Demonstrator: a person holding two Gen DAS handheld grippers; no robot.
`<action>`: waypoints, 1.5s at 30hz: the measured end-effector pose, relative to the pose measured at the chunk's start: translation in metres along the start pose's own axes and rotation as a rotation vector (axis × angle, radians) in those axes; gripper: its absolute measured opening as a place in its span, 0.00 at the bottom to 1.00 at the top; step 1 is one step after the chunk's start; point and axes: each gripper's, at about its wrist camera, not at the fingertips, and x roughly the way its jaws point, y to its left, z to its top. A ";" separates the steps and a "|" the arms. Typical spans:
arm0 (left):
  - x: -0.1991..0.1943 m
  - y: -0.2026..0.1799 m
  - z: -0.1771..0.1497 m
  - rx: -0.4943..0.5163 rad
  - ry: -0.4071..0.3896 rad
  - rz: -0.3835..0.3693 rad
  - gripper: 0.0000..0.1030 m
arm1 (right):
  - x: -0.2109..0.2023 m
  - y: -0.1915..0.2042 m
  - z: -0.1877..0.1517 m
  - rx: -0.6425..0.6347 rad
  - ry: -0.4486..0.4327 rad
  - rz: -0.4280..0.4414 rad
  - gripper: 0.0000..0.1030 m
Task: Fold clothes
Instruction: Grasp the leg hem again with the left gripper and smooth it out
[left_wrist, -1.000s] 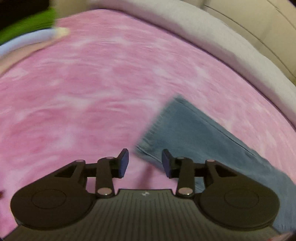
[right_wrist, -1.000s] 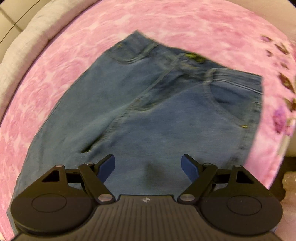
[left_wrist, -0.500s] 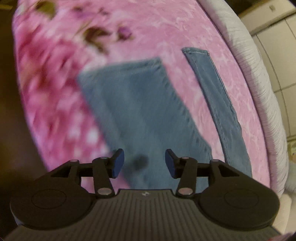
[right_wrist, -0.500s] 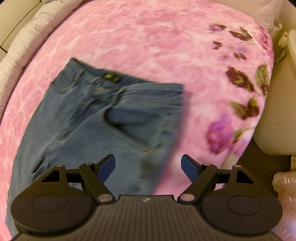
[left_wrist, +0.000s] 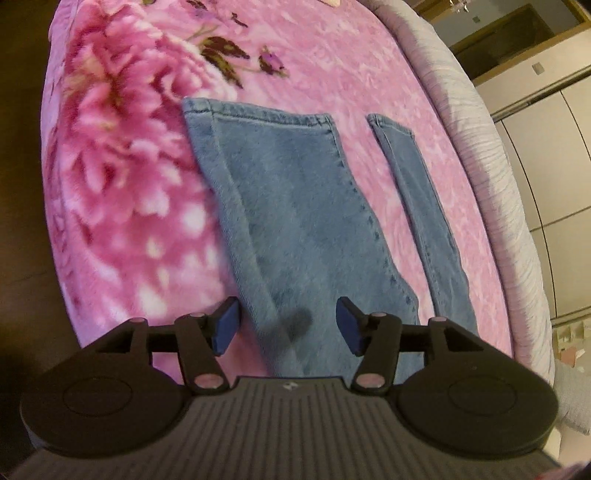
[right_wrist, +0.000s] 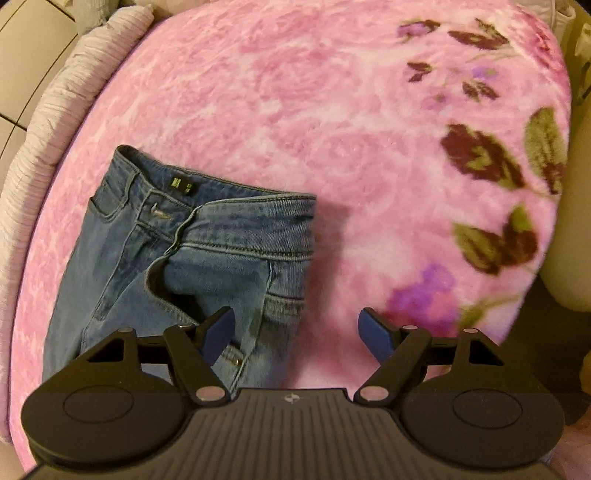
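Note:
Blue jeans lie flat on a pink floral blanket (left_wrist: 122, 192). The left wrist view shows the two legs: the near wide leg (left_wrist: 291, 221) with its hem at the far end, and the second narrow leg (left_wrist: 424, 206) to its right. My left gripper (left_wrist: 288, 328) is open and empty, hovering above the near leg. The right wrist view shows the waistband and open fly of the jeans (right_wrist: 207, 251). My right gripper (right_wrist: 295, 332) is open and empty, above the right side edge of the jeans near the pocket.
A grey-white ribbed cover (left_wrist: 491, 155) borders the blanket (right_wrist: 369, 129) on the far side, also in the right wrist view (right_wrist: 48, 122). Pale cabinet doors (left_wrist: 546, 122) stand behind it. The bed edge drops to dark floor (left_wrist: 18, 184) on the left. A cream object (right_wrist: 565, 258) stands at the right.
Both grippers have swung across the jeans: the left from one leg's hem at the bed's middle to along both legs, the right from the seat to the waistband's right edge. Both stay open.

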 end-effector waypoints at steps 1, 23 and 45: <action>0.002 -0.002 0.001 0.010 0.002 0.005 0.48 | 0.003 0.000 0.001 0.004 -0.015 0.010 0.76; -0.019 -0.013 -0.013 0.586 0.033 0.227 0.06 | -0.011 -0.008 0.000 -0.132 0.020 -0.042 0.10; -0.029 -0.016 0.006 0.817 0.054 0.420 0.44 | -0.042 0.053 -0.099 -0.425 0.147 -0.156 0.53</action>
